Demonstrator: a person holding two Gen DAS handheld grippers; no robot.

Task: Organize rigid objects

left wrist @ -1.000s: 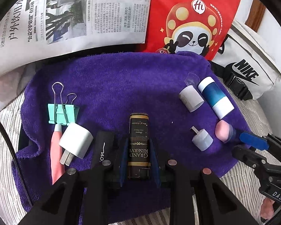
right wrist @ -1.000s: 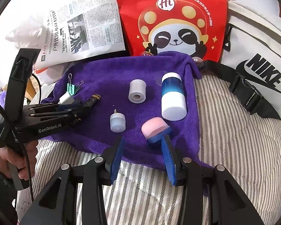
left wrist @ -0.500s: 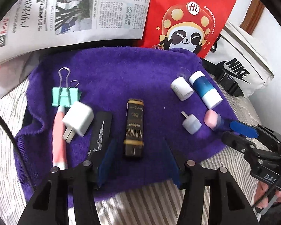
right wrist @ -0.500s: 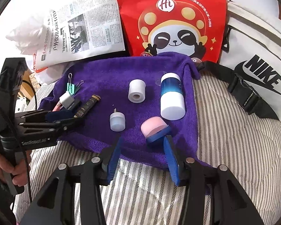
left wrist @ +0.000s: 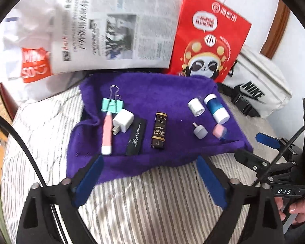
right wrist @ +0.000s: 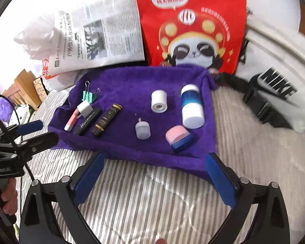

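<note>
Now both grippers hang over the striped bedding [left wrist: 152,203], short of the purple towel [left wrist: 152,93], and both have just been opening. The left gripper [left wrist: 150,174] stands wide with nothing between its blue pads. The right gripper [right wrist: 154,172] is likewise spread wide and bare.

In the left view, the towel fills the middle of the frame. On its left part lie a green clip [left wrist: 111,104], a pink pen [left wrist: 107,134], a white charger [left wrist: 123,122], a black strip [left wrist: 136,138] and a dark tube [left wrist: 159,130], side by side. On its right part lie a white cap [left wrist: 196,106], a blue bottle [left wrist: 216,108], a grey plug [left wrist: 200,131] and a pink jar [left wrist: 218,131]. A newspaper [left wrist: 116,30] and a red bag [left wrist: 209,36] stand behind.
</note>
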